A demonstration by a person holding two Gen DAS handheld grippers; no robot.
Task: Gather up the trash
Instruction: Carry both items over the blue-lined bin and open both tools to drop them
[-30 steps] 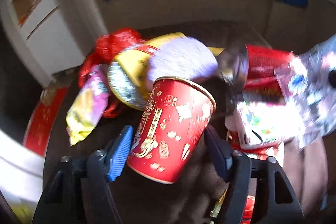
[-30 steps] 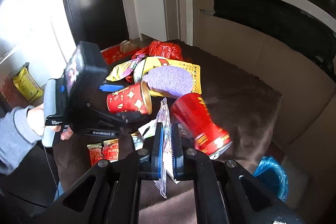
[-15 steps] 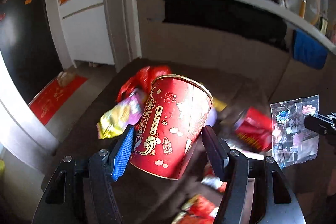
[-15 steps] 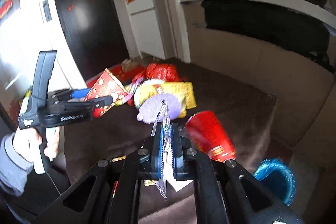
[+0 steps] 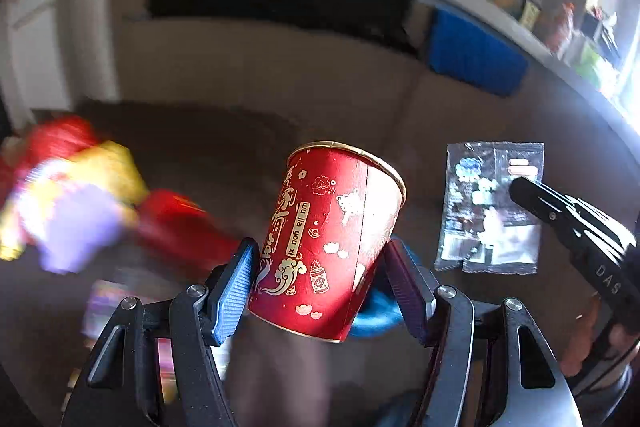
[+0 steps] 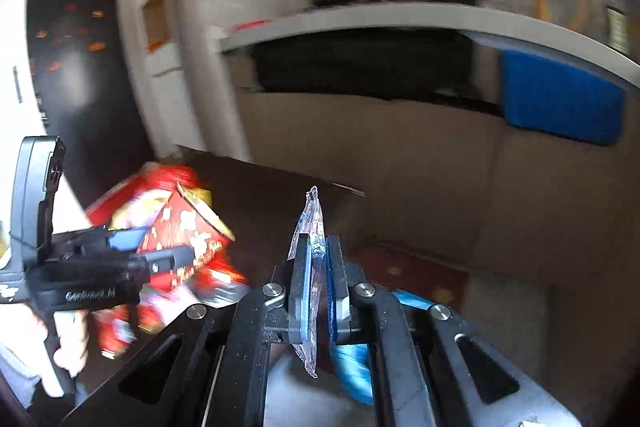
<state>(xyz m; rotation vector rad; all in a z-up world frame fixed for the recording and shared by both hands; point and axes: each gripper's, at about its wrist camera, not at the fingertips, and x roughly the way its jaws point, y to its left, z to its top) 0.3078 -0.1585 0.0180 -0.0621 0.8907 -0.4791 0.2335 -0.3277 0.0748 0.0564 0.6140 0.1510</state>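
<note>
My left gripper (image 5: 320, 267) is shut on a red paper cup (image 5: 328, 239) with gold print and holds it up in the air, tilted. It also shows in the right wrist view (image 6: 184, 239). My right gripper (image 6: 318, 259) is shut on a clear plastic wrapper (image 6: 310, 227), seen edge-on; the wrapper also shows in the left wrist view (image 5: 480, 207), to the right of the cup. A blue-lined bin (image 5: 376, 311) shows partly below and behind the cup, and under my right gripper (image 6: 352, 367).
More trash lies on the dark brown table (image 5: 224, 147): a second red cup (image 5: 176, 223), a purple pad (image 5: 76, 215), yellow and red wrappers (image 5: 60, 147). A white counter (image 6: 400, 23) with pans and a blue cloth (image 6: 560, 99) stands behind.
Both grippers have lifted and swung right, away from the pile, carrying the cup and the wrapper. The blue bin has come under them.
</note>
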